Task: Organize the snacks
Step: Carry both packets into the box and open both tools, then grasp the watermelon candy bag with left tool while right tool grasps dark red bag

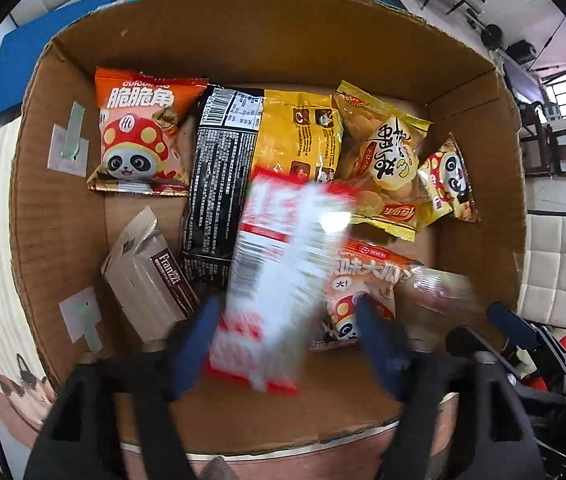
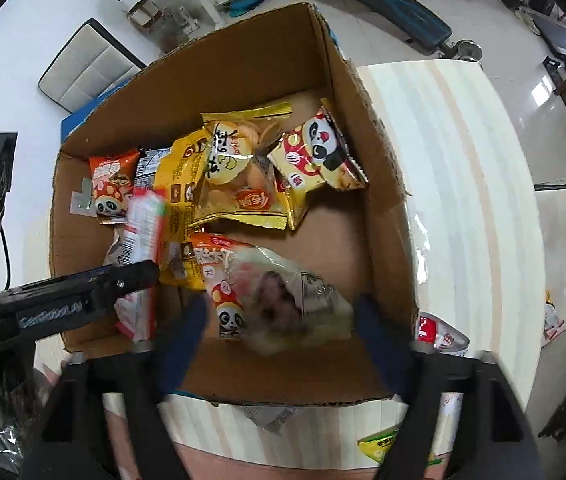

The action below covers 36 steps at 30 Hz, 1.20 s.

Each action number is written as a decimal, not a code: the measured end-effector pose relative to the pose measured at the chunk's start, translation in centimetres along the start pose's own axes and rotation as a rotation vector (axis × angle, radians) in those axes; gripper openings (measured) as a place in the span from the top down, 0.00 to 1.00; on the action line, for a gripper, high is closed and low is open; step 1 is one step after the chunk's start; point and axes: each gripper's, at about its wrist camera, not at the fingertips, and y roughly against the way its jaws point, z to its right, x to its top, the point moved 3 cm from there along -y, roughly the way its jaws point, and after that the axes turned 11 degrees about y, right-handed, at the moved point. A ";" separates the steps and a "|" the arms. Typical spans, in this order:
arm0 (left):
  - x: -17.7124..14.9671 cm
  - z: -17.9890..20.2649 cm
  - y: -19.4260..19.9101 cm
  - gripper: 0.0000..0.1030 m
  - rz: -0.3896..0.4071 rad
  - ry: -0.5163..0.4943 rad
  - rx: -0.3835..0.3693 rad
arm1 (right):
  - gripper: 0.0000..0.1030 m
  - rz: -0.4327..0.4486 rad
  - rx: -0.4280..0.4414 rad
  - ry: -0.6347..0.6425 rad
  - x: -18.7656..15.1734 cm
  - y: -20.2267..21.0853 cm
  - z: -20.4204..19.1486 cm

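Both grippers hung over the open cardboard box of snacks.

The left gripper [image 1: 287,344] pointed down into the cardboard box [image 1: 267,36], jaws apart, a blurred red-and-white packet [image 1: 279,276] between its fingers, contact unclear. The right gripper [image 2: 283,340], jaws apart, hovered at the box's near edge over a blurred clear bag [image 2: 295,304]. Farther in lay a brown Franzzi pack [image 1: 151,284], a black-and-yellow bag [image 1: 251,160], an orange panda bag [image 1: 139,136] and yellow chip bags [image 1: 387,160] toward the far wall.
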 end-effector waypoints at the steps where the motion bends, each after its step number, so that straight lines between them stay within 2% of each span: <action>1: -0.1 -0.1 0.1 0.14 0.003 0.001 -0.006 | 0.13 -0.003 -0.004 0.000 0.0 0.1 -0.2; 10: -1.8 -0.4 2.8 0.13 0.052 -0.018 -0.028 | 0.10 -0.003 -0.024 0.016 -0.1 0.9 -0.8; 17: -3.9 -0.2 8.0 0.13 0.286 -0.087 -0.004 | 0.08 0.067 -0.060 0.068 -1.3 4.1 -2.1; 23: -7.3 -0.1 11.7 0.13 0.415 -0.117 -0.001 | 0.07 0.143 -0.054 0.094 -3.9 7.7 -3.4; 26: -9.4 0.0 12.1 0.13 0.425 -0.122 -0.008 | 0.07 0.150 -0.039 0.075 -6.5 8.8 -3.3; 31: -13.8 -0.5 11.0 0.13 0.414 -0.116 0.000 | 0.07 0.116 -0.018 -0.028 -12.9 9.2 -0.2; 36: -18.2 -0.4 6.6 0.13 0.311 -0.122 0.041 | 0.07 0.032 -0.040 -0.194 -20.4 6.9 5.1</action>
